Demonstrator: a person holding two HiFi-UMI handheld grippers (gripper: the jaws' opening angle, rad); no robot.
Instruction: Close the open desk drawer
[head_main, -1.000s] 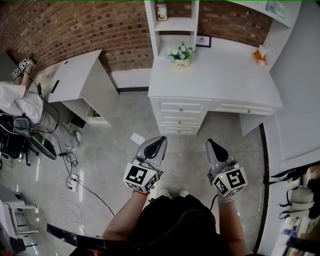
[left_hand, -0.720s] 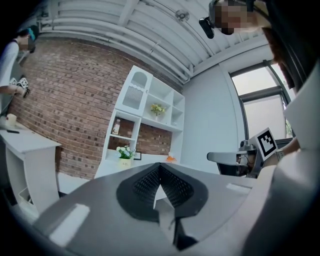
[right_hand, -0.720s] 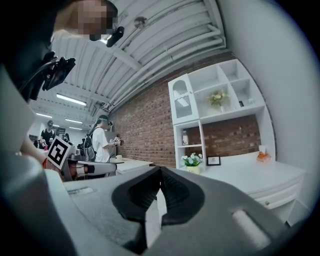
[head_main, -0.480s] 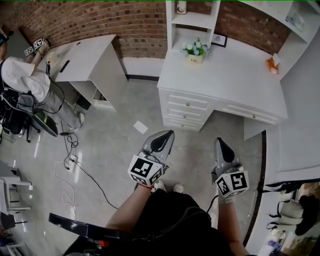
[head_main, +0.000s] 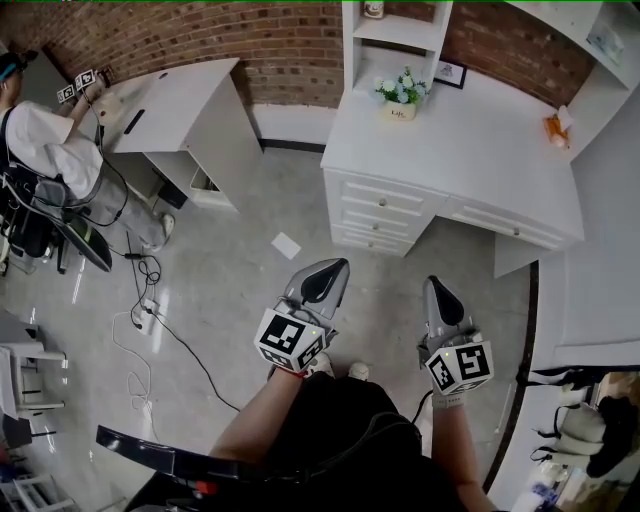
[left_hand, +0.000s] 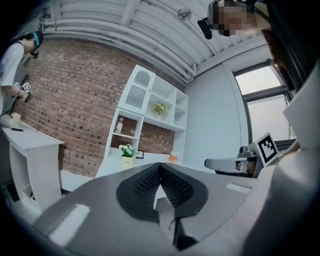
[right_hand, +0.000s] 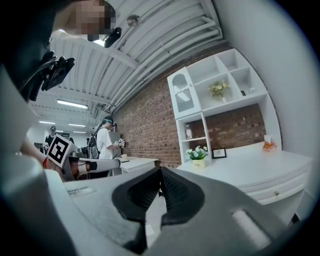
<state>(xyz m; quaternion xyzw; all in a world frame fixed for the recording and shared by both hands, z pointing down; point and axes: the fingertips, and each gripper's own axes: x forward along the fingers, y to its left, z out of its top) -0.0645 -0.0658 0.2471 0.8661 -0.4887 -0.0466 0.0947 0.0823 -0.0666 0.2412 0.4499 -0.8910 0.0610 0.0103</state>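
Observation:
The white desk (head_main: 470, 150) stands against the brick wall, a step ahead of me. A stack of three drawers (head_main: 380, 215) is at its left and a wide drawer (head_main: 508, 228) at its right. From here none of them stands visibly far out. My left gripper (head_main: 337, 265) and right gripper (head_main: 429, 282) hang over the floor in front of the desk, well short of it, both shut and holding nothing. In the left gripper view the left gripper (left_hand: 159, 169) points at the desk (left_hand: 145, 160). The right gripper (right_hand: 160, 174) has the wide drawer (right_hand: 275, 191) to its right.
A flower pot (head_main: 402, 95), a picture frame (head_main: 450, 72) and an orange object (head_main: 556, 125) sit on the desk under a white shelf unit (head_main: 395, 30). At the left are a second white desk (head_main: 170, 110), another person (head_main: 45, 160), floor cables (head_main: 150, 320) and a paper (head_main: 286, 245).
The head view has shifted, so the desk now sits further right in it. Both grippers stay shut and low in front of me, hardly moved relative to each other.

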